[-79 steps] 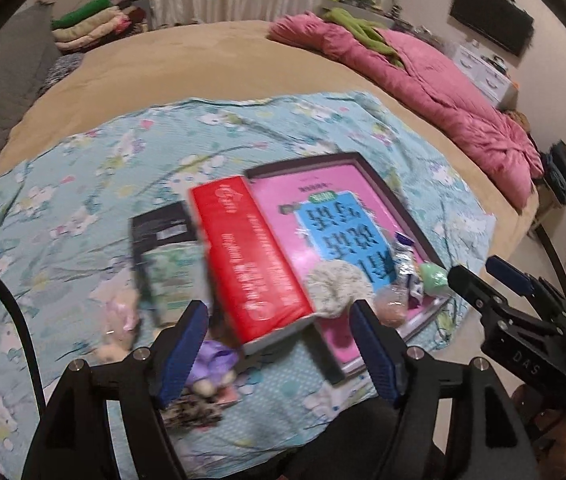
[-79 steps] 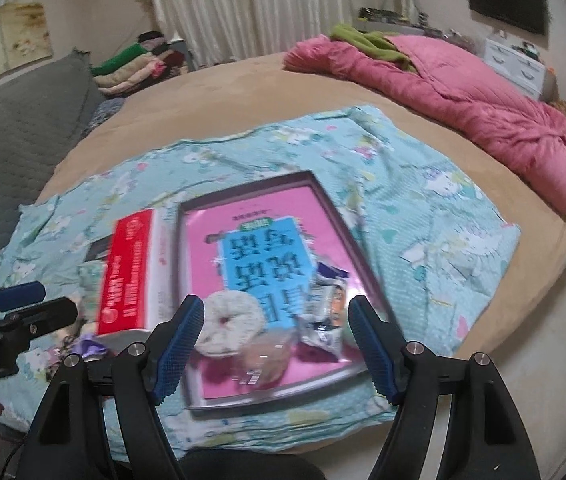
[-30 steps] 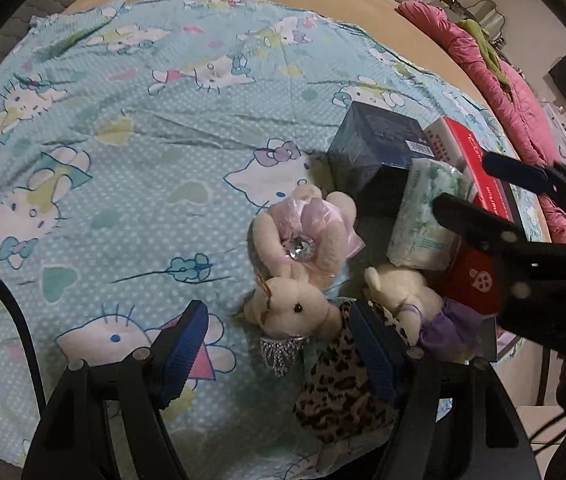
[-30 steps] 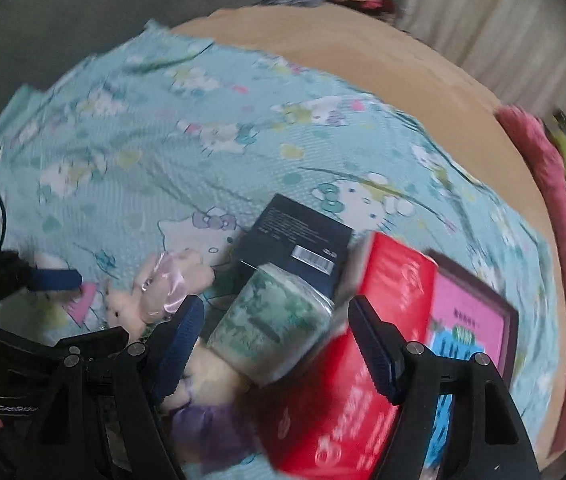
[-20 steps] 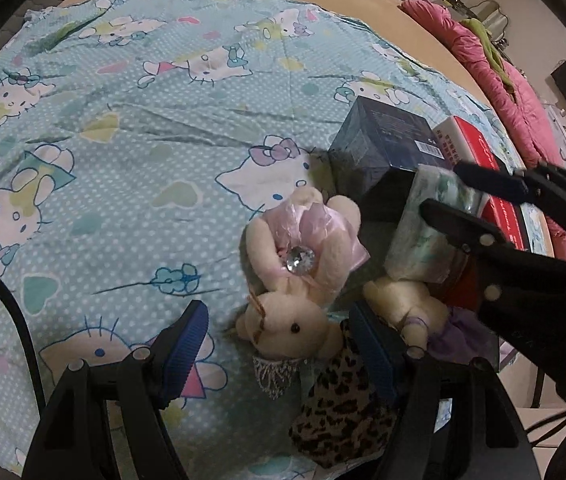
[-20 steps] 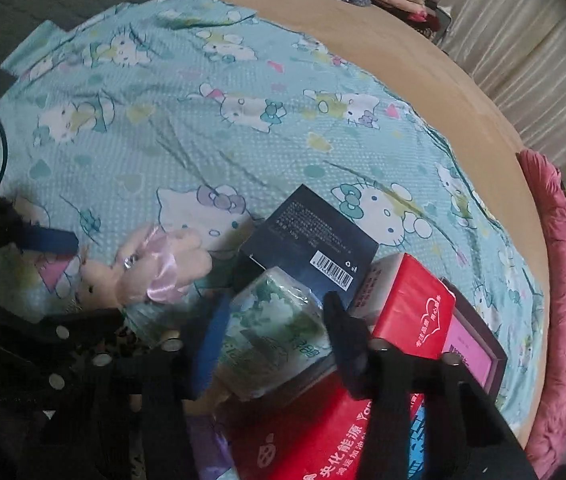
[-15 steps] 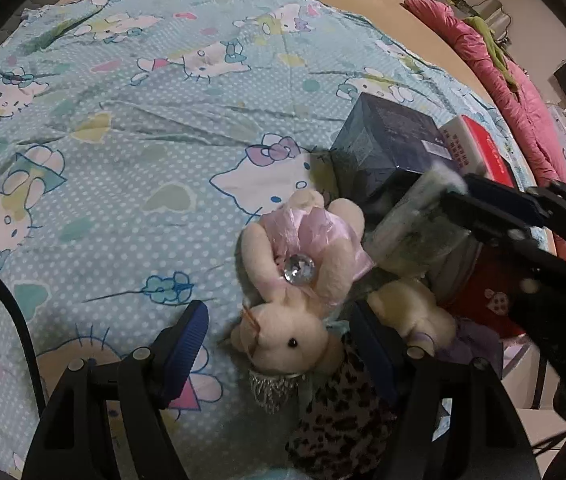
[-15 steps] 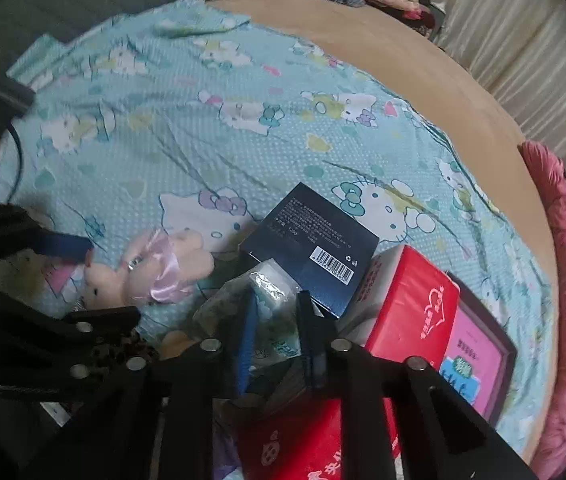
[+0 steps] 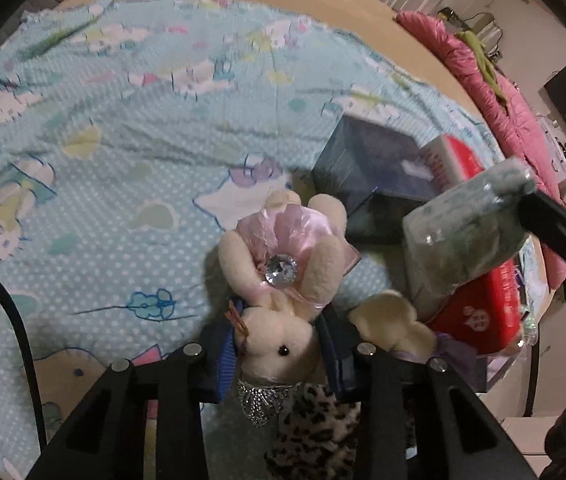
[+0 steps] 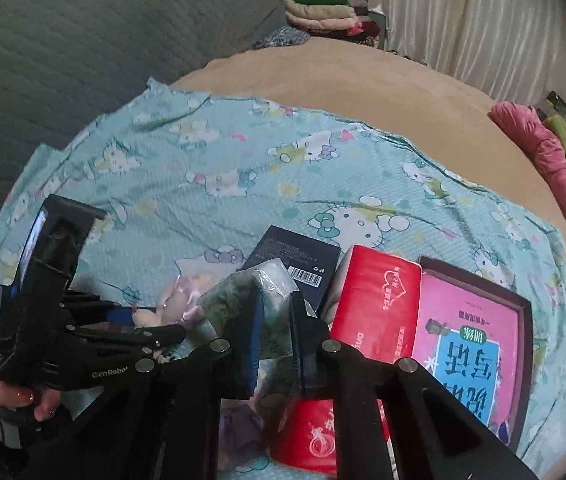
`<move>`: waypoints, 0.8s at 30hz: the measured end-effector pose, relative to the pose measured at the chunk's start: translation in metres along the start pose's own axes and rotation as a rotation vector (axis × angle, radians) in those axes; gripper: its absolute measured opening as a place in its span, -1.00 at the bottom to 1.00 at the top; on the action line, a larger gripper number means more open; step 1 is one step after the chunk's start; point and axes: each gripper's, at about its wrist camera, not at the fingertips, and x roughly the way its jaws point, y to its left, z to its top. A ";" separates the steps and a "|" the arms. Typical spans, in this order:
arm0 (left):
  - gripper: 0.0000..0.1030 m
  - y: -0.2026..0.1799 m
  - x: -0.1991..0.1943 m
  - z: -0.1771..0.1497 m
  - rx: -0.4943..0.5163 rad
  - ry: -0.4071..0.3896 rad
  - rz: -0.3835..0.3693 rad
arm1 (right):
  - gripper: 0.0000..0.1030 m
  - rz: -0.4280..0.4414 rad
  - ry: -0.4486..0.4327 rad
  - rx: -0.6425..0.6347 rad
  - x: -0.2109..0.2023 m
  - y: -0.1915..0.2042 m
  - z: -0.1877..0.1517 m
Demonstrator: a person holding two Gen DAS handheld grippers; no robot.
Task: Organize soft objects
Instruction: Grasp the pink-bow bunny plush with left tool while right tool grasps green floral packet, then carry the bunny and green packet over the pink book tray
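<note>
On your left, the left gripper (image 9: 279, 354) has just been closing its jaws on the head of the cream plush rabbit (image 9: 279, 336), which lies on the blue cartoon sheet (image 9: 103, 184) over the bed, so that toy looks gripped but not yet moved anywhere. Further right, the right gripper (image 10: 274, 330) has its jaws pinched tight on the soft tissue pack (image 10: 243, 292), held up clear of the dark box (image 10: 295, 268) and red pack (image 10: 375, 300). I judge the sorting barely begun: a second plush (image 9: 391, 324) lies untouched.

Right claw (image 10: 273, 334) clamping tissue pack (image 10: 243, 294), red box (image 10: 377, 300) beside
</note>
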 end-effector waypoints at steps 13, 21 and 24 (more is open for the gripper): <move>-0.29 -0.047 -0.087 0.004 0.069 -0.142 -0.002 | -0.75 -0.020 -0.106 0.087 -0.065 -0.024 -0.009; -0.29 -0.114 -0.109 0.000 0.166 -0.174 -0.041 | -0.75 -0.092 -0.163 0.181 -0.116 -0.071 -0.033; -0.29 -0.143 -0.113 -0.002 0.208 -0.184 -0.062 | -0.75 -0.133 -0.177 0.213 -0.135 -0.090 -0.047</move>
